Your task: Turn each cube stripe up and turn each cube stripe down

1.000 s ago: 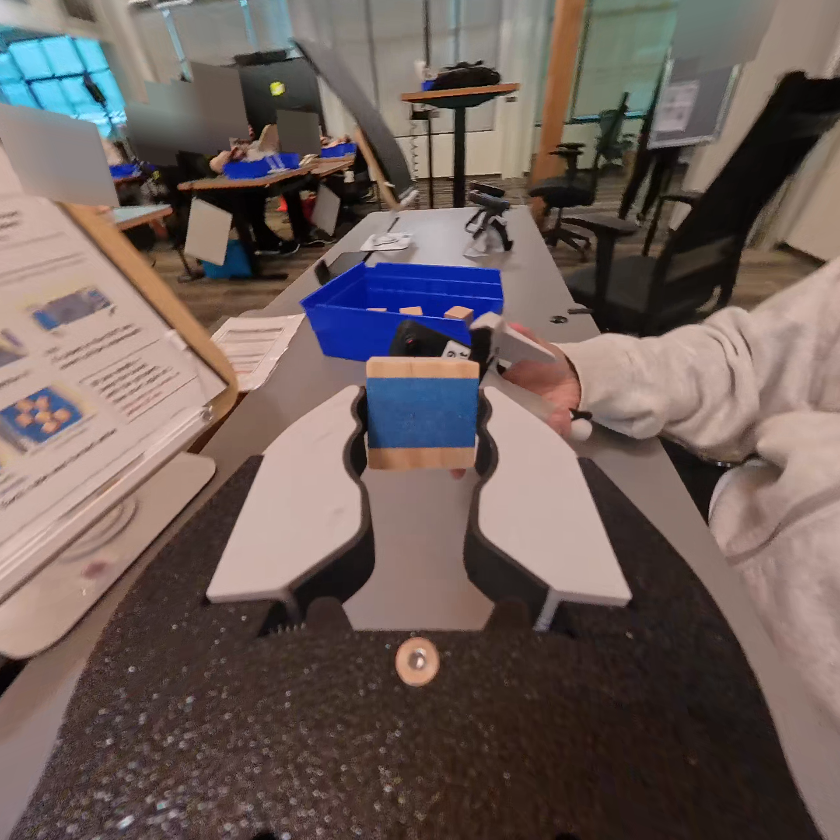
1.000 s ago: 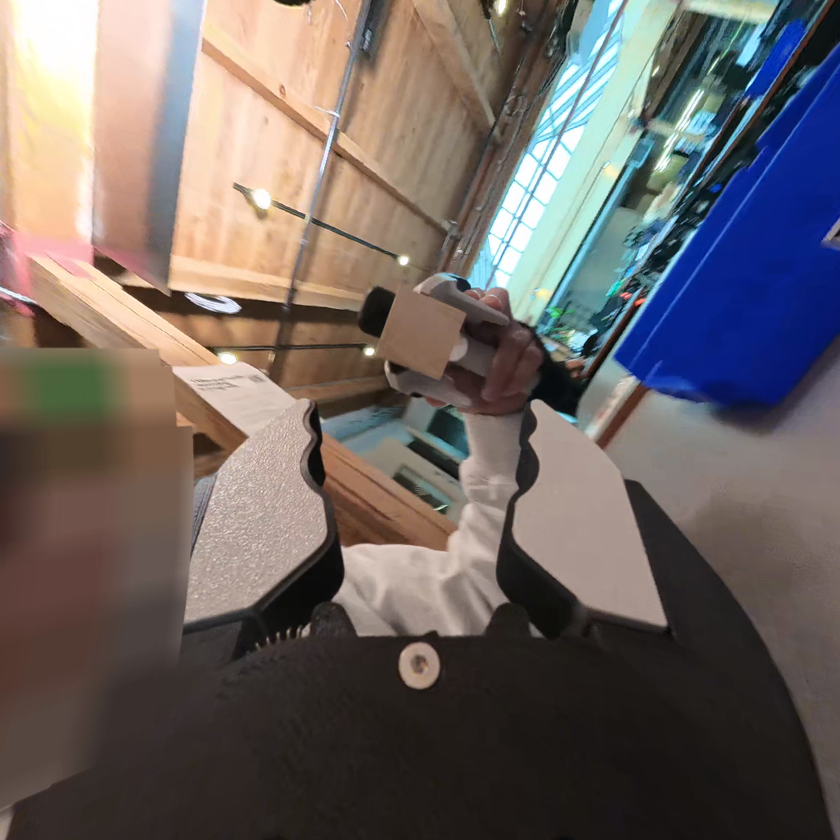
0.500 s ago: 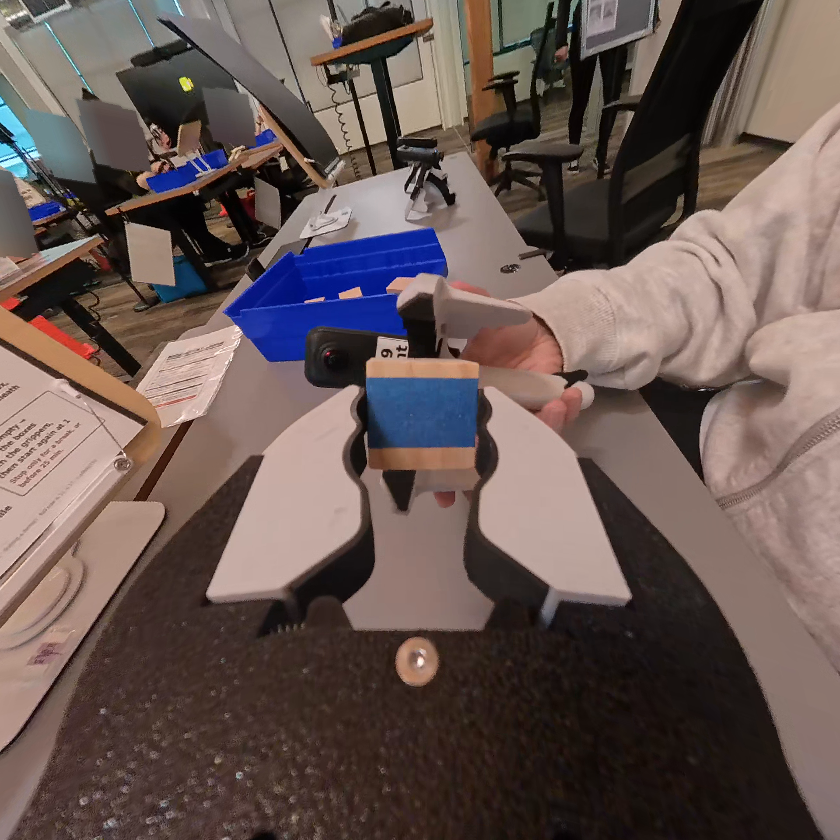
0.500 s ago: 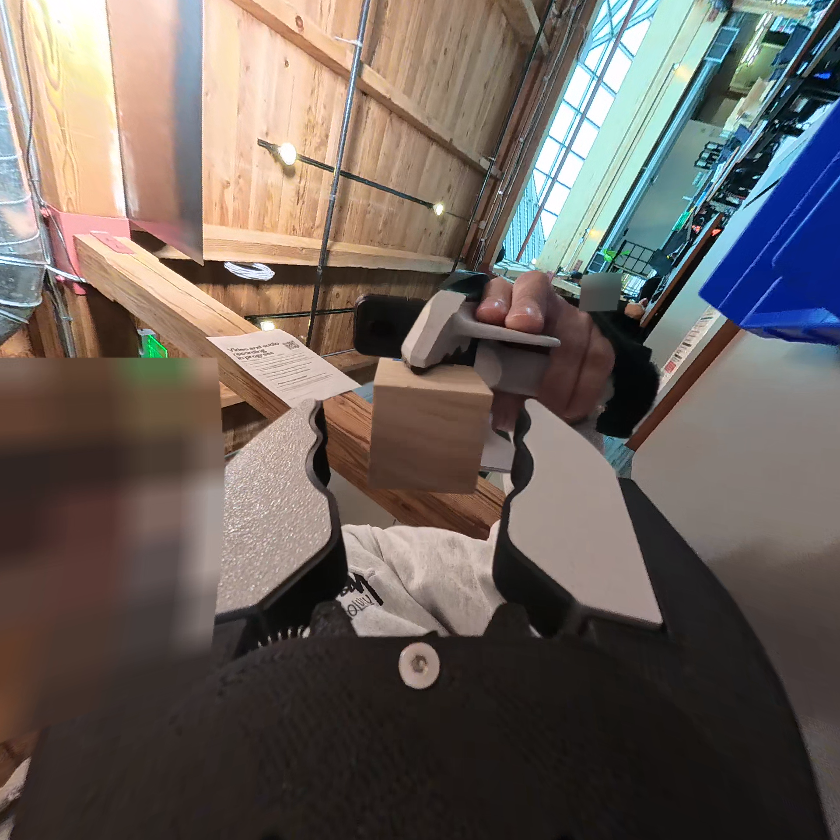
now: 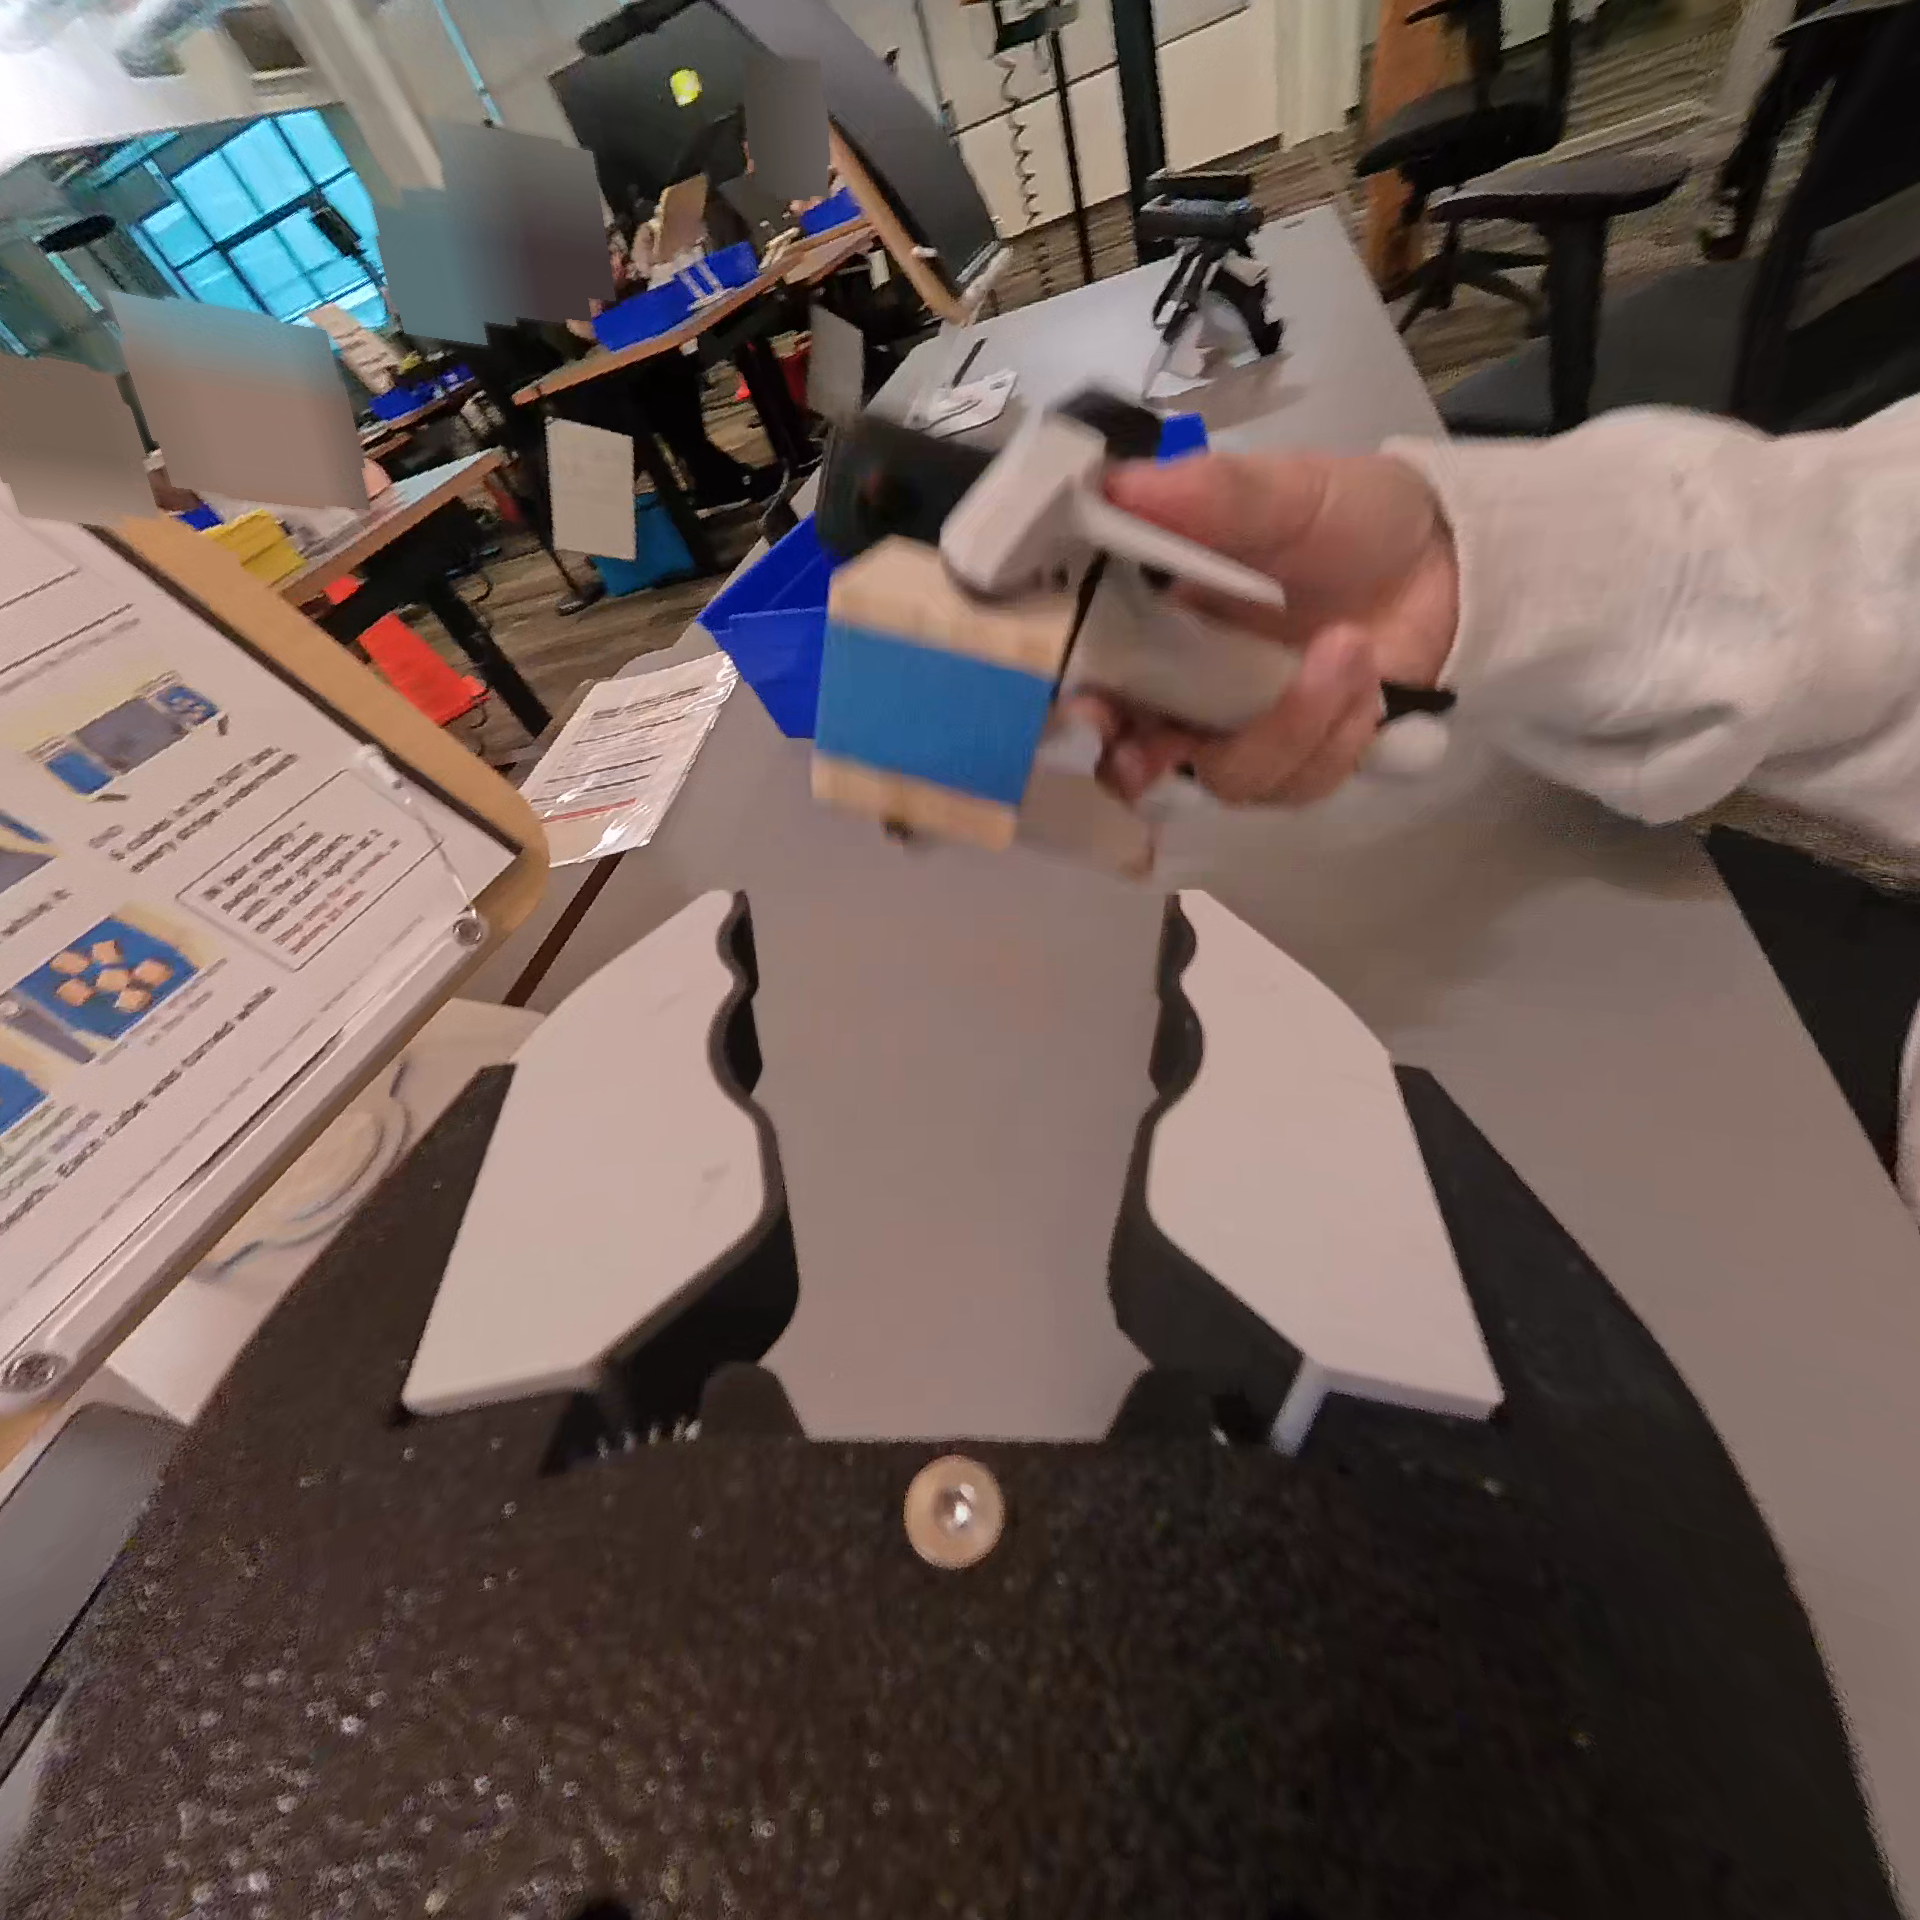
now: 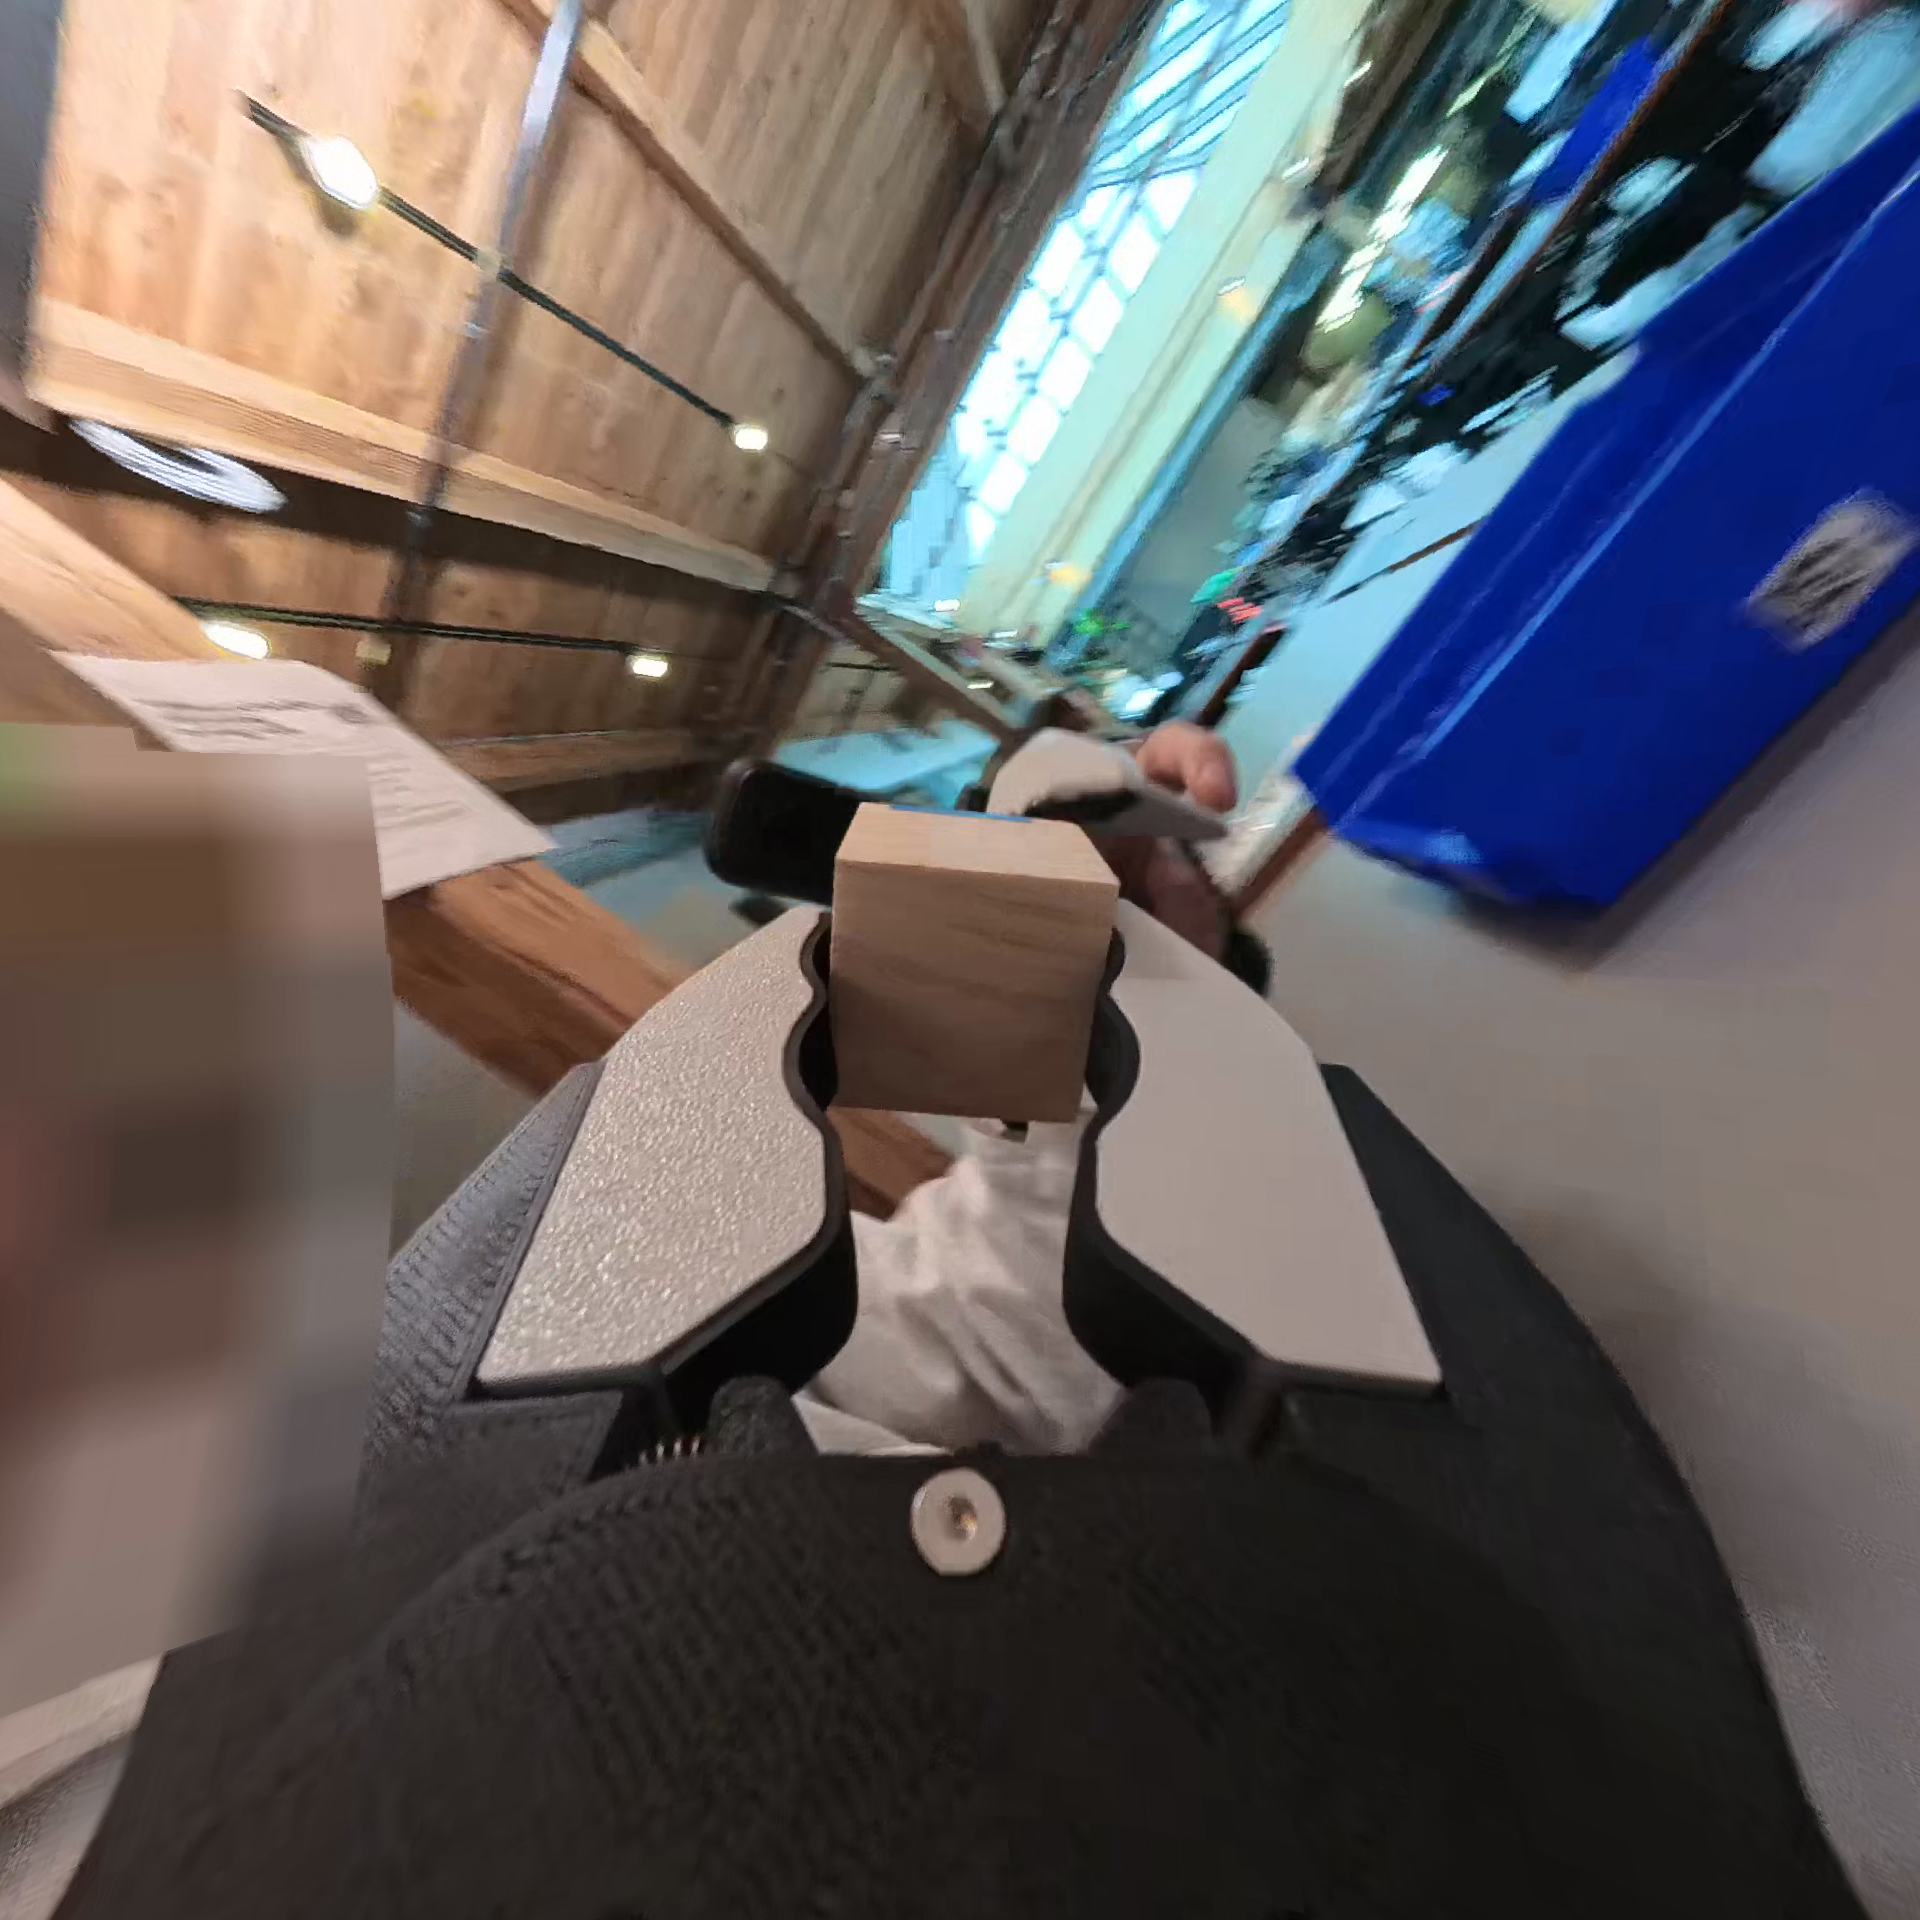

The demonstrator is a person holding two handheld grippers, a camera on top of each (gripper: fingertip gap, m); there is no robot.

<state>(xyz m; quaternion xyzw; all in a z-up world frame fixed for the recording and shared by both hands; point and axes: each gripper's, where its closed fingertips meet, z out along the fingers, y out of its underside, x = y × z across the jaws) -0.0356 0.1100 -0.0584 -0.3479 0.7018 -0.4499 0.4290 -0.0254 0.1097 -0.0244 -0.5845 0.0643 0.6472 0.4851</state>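
Note:
A wooden cube (image 5: 935,696) with a blue stripe across its facing side hangs above the grey table (image 5: 956,1143). My right gripper (image 6: 964,948) is shut on this cube (image 6: 971,997), whose plain wood face shows in the right wrist view. In the left wrist view its grey fingers (image 5: 1023,509) clamp the cube from top and bottom, with a hand (image 5: 1299,623) behind them. My left gripper (image 5: 951,935) is open and empty, a short way below and in front of the cube.
A blue bin (image 5: 774,644) stands behind the cube and shows at the right in the right wrist view (image 6: 1662,623). An instruction board (image 5: 208,831) on a stand is at the left, with a bagged paper sheet (image 5: 634,748) beside it. A grey sleeve (image 5: 1662,623) crosses the right side.
The cube passed from my left gripper to my right one. The right gripper closed on it, and the left gripper opened and drew back.

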